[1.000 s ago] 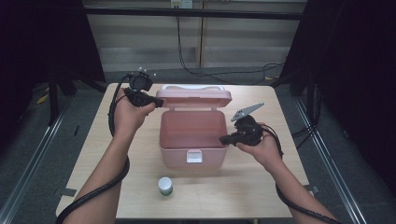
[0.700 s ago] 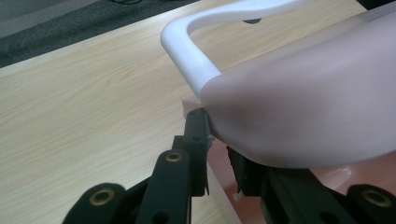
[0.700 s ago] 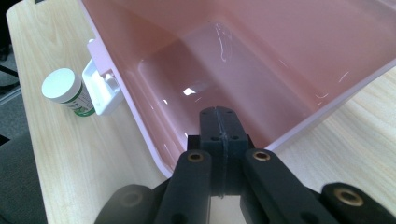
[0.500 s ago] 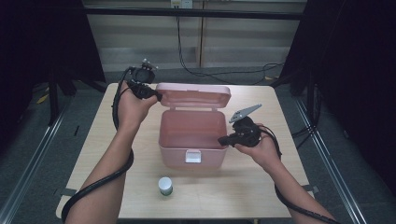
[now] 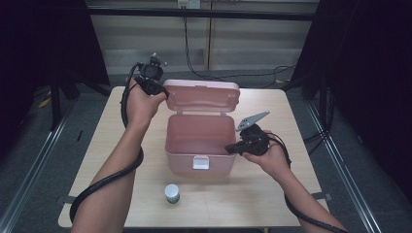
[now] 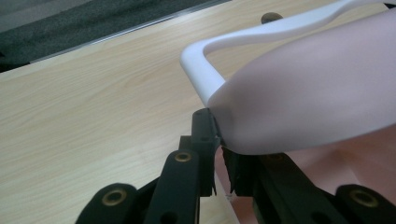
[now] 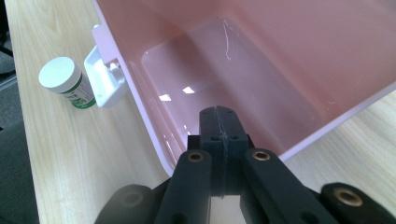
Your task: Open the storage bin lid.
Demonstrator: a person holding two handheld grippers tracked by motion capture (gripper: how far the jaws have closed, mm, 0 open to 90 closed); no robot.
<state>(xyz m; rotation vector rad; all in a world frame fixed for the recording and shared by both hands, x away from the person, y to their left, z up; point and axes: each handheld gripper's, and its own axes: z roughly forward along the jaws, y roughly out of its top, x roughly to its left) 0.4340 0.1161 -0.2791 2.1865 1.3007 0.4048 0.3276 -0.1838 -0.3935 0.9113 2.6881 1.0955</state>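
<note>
A pink box (image 5: 197, 141) is seen at the middle of the wooden table (image 5: 301, 141), its lid (image 5: 203, 97) raised and standing near upright at the far side. The lid's left edge is pinched between the jaws of the left gripper (image 5: 154, 87); in the left gripper view the jaws are closed on the pink rim just below the white handle (image 6: 243, 42). The right gripper (image 5: 239, 146) is held at the box's right wall, jaws pressed together with nothing between them. The interior appears empty. A small white-capped bottle (image 5: 172, 193) stands on the table in front of the box, apart from it (its green label is unreadable). Opening is judged essentially done; loading the bottle, if intended, is not yet begun.
</note>
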